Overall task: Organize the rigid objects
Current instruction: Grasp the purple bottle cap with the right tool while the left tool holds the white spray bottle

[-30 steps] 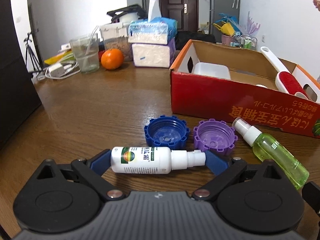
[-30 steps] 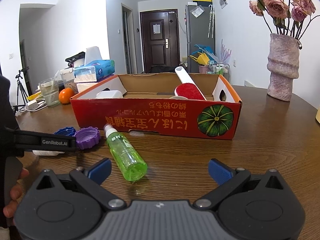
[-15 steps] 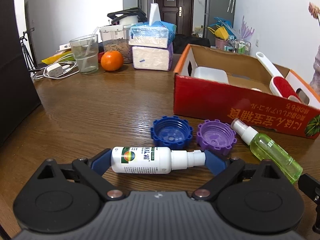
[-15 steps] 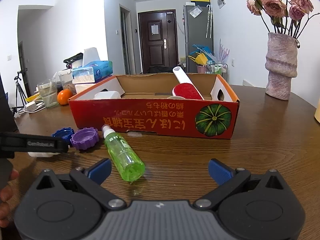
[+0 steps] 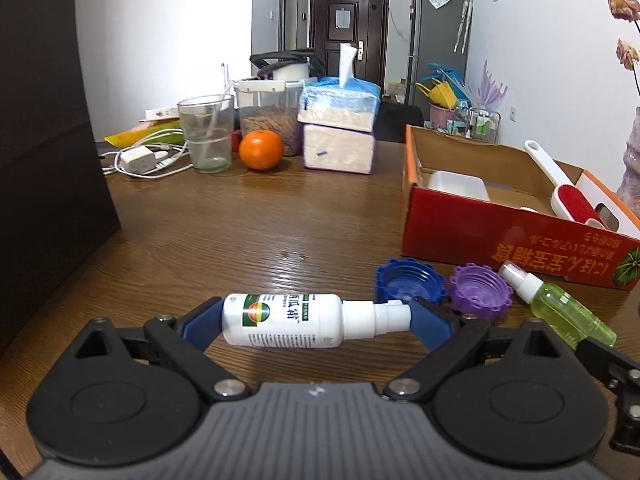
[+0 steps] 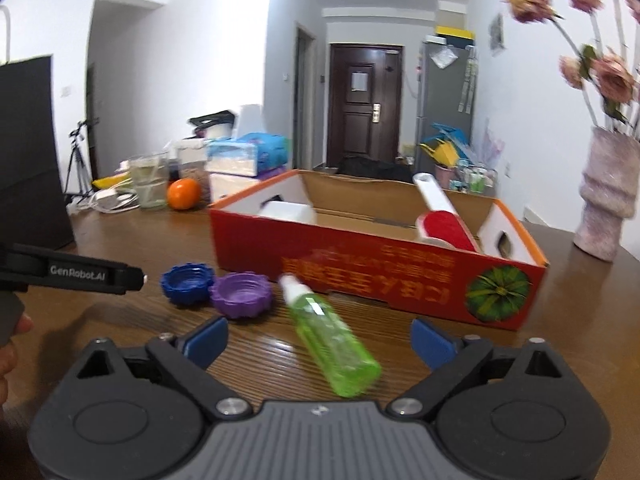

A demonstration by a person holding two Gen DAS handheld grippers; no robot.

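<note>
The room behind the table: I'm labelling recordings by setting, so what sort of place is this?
Most likely a lived-in home, a dining or living area. A wooden table holds tissue packs and an orange, with a fridge and a dark entry door behind.

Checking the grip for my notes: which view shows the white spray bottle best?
The left wrist view: the white spray bottle lies crosswise, clamped end to end in the left gripper. The right wrist view shows only that gripper's side; the bottle is hidden.
</note>
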